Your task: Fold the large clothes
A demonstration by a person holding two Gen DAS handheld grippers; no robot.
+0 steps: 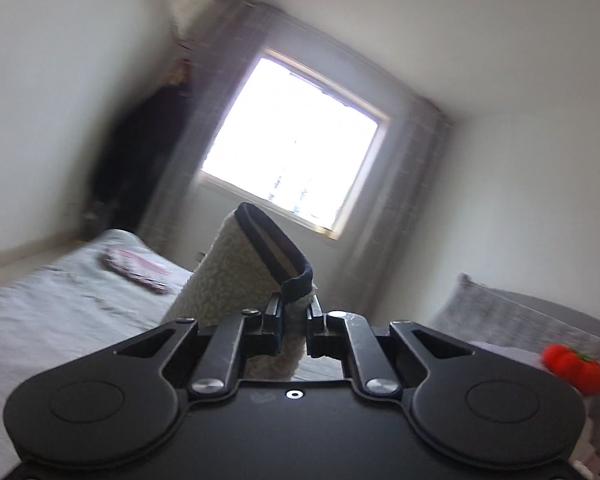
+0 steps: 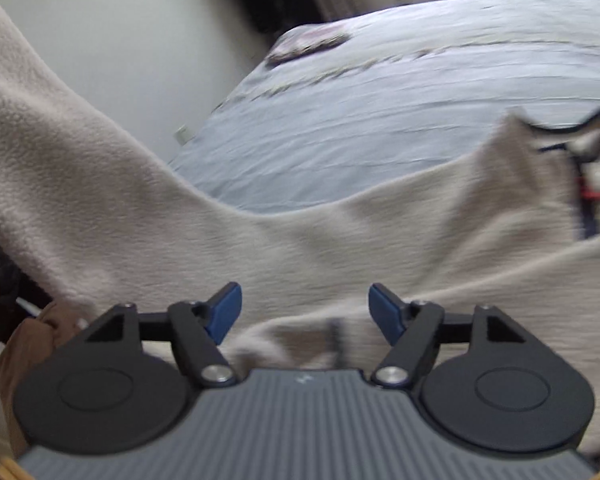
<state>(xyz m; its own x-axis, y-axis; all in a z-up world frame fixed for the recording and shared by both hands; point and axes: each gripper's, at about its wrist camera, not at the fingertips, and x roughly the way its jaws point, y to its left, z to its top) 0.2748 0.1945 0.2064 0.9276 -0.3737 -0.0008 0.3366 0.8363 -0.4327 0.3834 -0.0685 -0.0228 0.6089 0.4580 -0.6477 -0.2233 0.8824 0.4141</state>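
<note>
Fleece jacket (image 2: 260,236) cuff pinched in left hand-held gripper (image 1: 294,316); right hand-held gripper (image 2: 305,312) spread wide above it.

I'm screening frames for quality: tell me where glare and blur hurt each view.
Left wrist view: the bright window is blown out white, and the walls and grey bed smear. Right wrist view: the cream fleece garment is motion-blurred, worst at its dark-trimmed right edge.

Fleece garment (image 2: 300,232): cream, nubbly pile, matt; dark knit cuff trim (image 1: 276,244). Bed sheet (image 2: 380,120): pale crinkled cloth. Right tongs (image 2: 305,314): matt black plastic, blue pads (image 2: 224,312), shiny metal rivets.
</note>
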